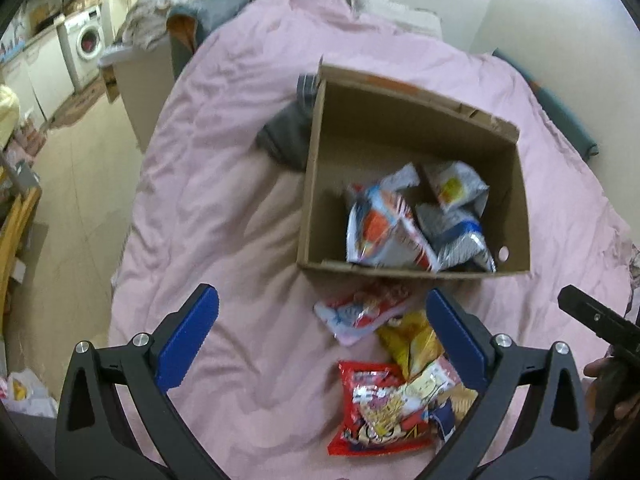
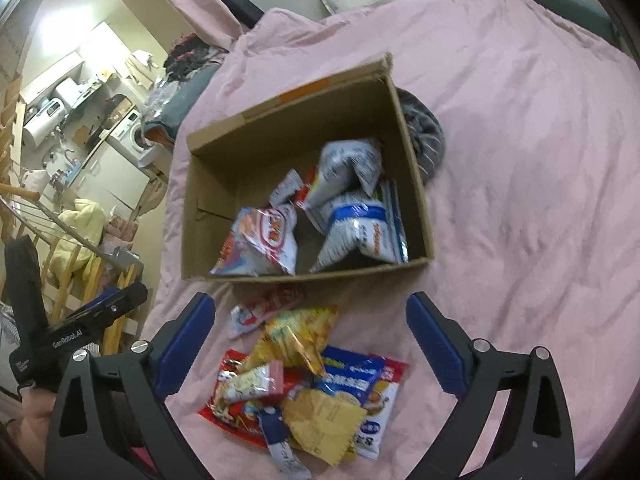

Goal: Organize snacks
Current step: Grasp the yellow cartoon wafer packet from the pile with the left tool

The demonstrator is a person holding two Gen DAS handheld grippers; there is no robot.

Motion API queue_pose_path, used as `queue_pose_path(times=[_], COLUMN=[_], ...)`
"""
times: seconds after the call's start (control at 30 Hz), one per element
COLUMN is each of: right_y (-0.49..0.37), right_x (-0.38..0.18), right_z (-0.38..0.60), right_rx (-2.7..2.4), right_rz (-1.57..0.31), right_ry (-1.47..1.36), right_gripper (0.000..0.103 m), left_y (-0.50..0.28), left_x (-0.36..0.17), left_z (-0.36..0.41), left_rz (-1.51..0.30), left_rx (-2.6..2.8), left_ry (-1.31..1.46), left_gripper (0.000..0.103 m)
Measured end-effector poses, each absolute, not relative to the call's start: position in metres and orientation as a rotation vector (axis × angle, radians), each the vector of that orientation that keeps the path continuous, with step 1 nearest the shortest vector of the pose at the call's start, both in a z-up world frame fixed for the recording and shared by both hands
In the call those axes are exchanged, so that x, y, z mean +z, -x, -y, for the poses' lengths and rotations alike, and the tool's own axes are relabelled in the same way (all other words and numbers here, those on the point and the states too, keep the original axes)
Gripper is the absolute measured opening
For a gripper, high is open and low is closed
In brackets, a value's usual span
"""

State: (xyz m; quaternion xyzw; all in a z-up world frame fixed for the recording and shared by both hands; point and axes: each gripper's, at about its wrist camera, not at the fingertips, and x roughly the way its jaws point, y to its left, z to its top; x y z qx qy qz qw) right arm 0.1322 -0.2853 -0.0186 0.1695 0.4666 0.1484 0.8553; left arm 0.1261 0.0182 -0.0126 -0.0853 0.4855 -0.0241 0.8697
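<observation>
Cardboard box (image 2: 416, 184) open, crinkled snack packets (image 2: 268, 240) inside.

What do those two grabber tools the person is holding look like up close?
Both match. The left gripper and right gripper each have black, curved, forked frames with triangular cut-outs and round silver bolts. The jaws carry flat blue pads with finely ridged edges. White lettering is printed on the left one's black body. No cables or sleeves show.

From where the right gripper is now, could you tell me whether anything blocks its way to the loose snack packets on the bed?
Nothing visible does. The right gripper is open above the pile of snack packets on the pink bedspread, with only air between. The cardboard box stands just beyond the pile, its top open.
</observation>
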Motion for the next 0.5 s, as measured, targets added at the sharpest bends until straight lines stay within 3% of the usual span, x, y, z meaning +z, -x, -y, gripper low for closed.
queue_pose_path(times=[0.23,0.37,0.5], right_y=[-0.134,-0.137,-0.137], right_x=[-0.039,-0.045,-0.046], right_z=[0.297,0.301,0.304], right_rx=[0.271,0.257,0.262], right_rz=[-1.05,-1.073,-1.075], right_ry=[-0.393,-0.421,-0.437], right_gripper=[0.099,0.099,0.099], left_y=[-0.128,-0.123,-0.111], left_x=[-0.041,-0.054,-0.076], left_z=[-0.019,0.019,0.062], left_rz=[-1.16,-1.258,-1.371], left_rx=[-0.095,-0.271,-0.435], left_ry=[0.236,0.142,-0.012], left_gripper=[0.102,0.102,0.085])
